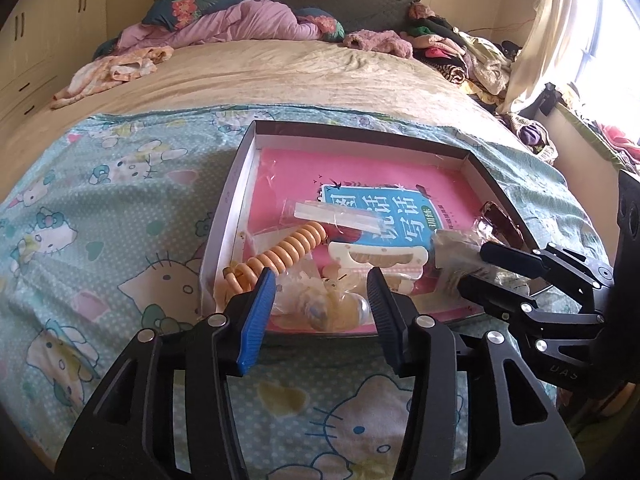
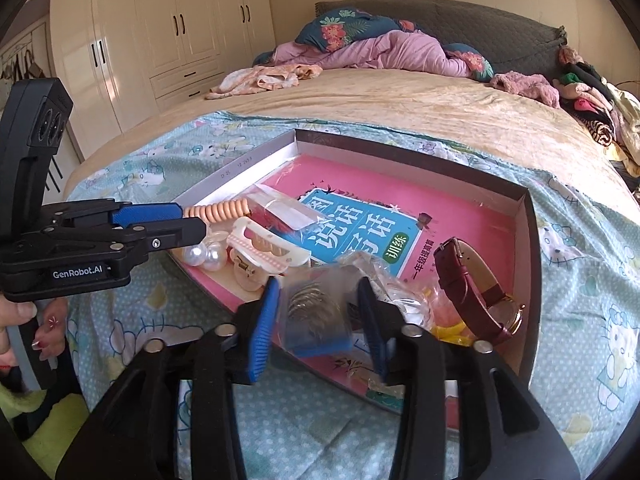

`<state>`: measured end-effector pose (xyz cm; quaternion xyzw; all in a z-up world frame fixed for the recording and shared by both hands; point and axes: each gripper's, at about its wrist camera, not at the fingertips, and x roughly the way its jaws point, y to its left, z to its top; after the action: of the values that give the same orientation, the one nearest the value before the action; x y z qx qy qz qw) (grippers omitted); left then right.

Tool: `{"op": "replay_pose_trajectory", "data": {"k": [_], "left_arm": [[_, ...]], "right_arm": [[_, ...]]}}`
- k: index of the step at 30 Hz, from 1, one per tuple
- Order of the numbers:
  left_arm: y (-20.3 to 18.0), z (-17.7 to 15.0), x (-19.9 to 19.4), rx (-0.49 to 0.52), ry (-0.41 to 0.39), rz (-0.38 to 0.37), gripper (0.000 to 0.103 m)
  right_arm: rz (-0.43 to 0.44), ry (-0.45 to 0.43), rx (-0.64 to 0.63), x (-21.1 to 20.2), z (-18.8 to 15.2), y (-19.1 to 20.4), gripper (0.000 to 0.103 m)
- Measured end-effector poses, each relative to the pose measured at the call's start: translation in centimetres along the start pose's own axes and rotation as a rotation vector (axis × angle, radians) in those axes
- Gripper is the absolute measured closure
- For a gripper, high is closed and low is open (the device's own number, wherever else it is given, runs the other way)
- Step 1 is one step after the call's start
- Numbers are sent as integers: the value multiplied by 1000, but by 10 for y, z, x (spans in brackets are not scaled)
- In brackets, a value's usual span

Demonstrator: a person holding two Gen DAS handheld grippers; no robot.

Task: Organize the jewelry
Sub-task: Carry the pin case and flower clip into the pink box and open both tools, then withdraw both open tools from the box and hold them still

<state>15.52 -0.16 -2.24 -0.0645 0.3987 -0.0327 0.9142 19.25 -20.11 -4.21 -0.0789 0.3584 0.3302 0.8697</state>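
Note:
A shallow box [image 1: 244, 168] [image 2: 530, 232] with a pink book as its floor lies on the bed. It holds an orange spiral hair tie [image 1: 280, 254] [image 2: 218, 211], a cream hair claw [image 1: 380, 260] [image 2: 264, 248], pearls [image 2: 204, 256], a maroon watch [image 2: 472, 284] and clear packets. My left gripper [image 1: 320, 300] [image 2: 192, 226] is open over a bag of pearl beads [image 1: 320, 304] at the box's near edge. My right gripper [image 2: 316, 312] [image 1: 476, 264] is closed on a clear packet of rings [image 2: 316, 312] on a blue card.
The box sits on a Hello Kitty sheet [image 1: 100, 220] over a beige bedspread [image 1: 300, 72]. Pink bedding and pillows [image 1: 240, 20] lie at the headboard, clothes piles [image 1: 460, 52] to the right. Wardrobes [image 2: 160, 32] stand to the left.

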Motion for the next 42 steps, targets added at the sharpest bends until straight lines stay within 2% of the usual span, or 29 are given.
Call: {"op": "replay_pose_trajectory", "data": {"k": [2, 5, 9, 14, 18, 23, 29, 42], "left_arm": [[1, 0, -3, -3, -8, 0, 59], [1, 1, -11, -8, -18, -2, 53], [2, -1, -26, -11, -37, 2, 39], [3, -6, -47, -23, -62, 4, 23], [2, -13, -67, -23, -86, -1, 10], [-2, -25, -89, -8, -104, 19, 10], [-5, -38, -107, -26, -108, 7, 10], [-10, -66, -114, -13, -86, 23, 10]], "right_arm": [[-6, -14, -8, -7, -1, 2, 50], [-22, -37, -3, -20, -1, 2, 38], [-32, -82, 28, -45, -3, 1, 18], [-58, -138, 41, -81, -8, 3, 7], [-75, -166, 38, -105, -13, 7, 5], [-87, -189, 40, -125, -19, 14, 5], [-92, -185, 54, -136, -31, 23, 5], [-90, -96, 114, -125, -60, 35, 5]]}}
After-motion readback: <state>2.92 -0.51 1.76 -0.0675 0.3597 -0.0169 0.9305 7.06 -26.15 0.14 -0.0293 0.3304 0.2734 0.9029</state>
